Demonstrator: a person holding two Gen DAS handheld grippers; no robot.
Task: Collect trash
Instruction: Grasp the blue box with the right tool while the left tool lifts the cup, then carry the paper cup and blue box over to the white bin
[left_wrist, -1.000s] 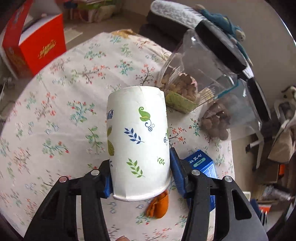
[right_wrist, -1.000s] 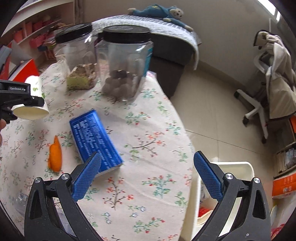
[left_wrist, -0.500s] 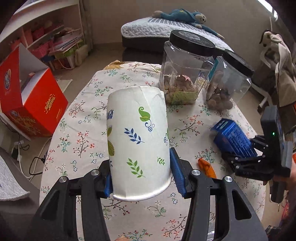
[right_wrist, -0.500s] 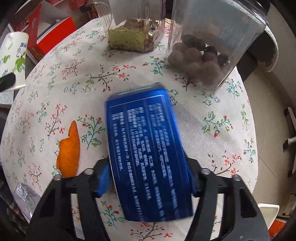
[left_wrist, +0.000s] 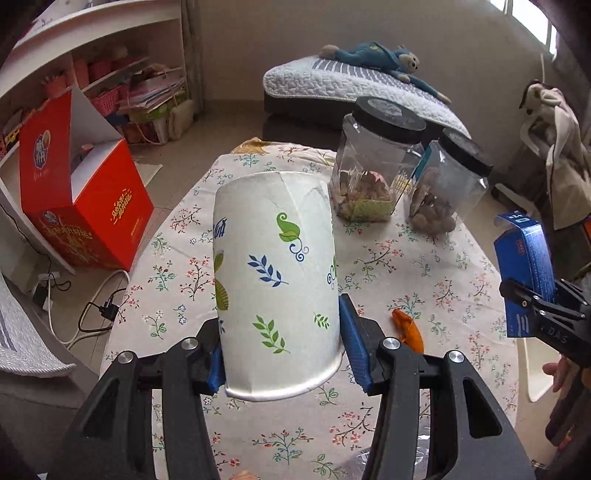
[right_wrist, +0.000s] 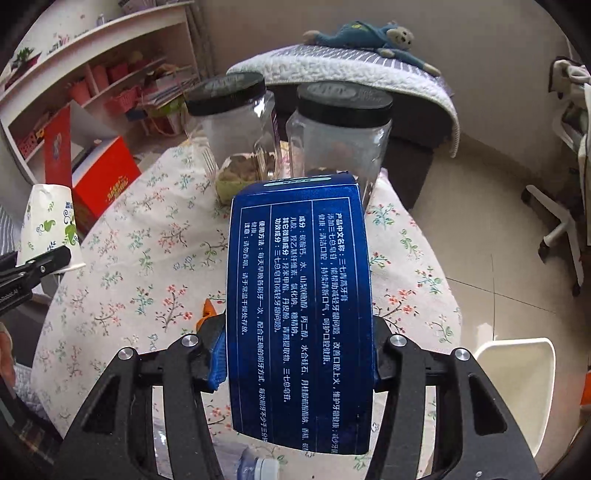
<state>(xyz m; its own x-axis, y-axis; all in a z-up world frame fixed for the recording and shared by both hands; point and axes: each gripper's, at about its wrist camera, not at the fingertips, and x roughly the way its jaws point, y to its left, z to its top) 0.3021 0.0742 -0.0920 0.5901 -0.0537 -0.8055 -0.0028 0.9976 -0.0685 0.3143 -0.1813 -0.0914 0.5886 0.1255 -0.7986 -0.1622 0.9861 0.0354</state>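
The paper cup (left_wrist: 275, 284) looked like matt white paper with printed leaves and a creased wall near its top. The left hand-held gripper (left_wrist: 282, 354) had matt black plastic arms, shiny metal screws and blue rubbery pads (left_wrist: 354, 350). The blue box (right_wrist: 299, 317) was smooth cardboard with a light gloss and white print. Behind the cup, the two jars (left_wrist: 373, 173) were clear glossy plastic with matt black lids. The tabletop (left_wrist: 424, 273) carried a woven cotton-like cloth, matt, with a small flower print. Right of the cup, the orange scrap (left_wrist: 408, 330) looked wrinkled and slightly shiny. Left of the cup, the red carton (left_wrist: 92, 221) was smooth printed cardboard.
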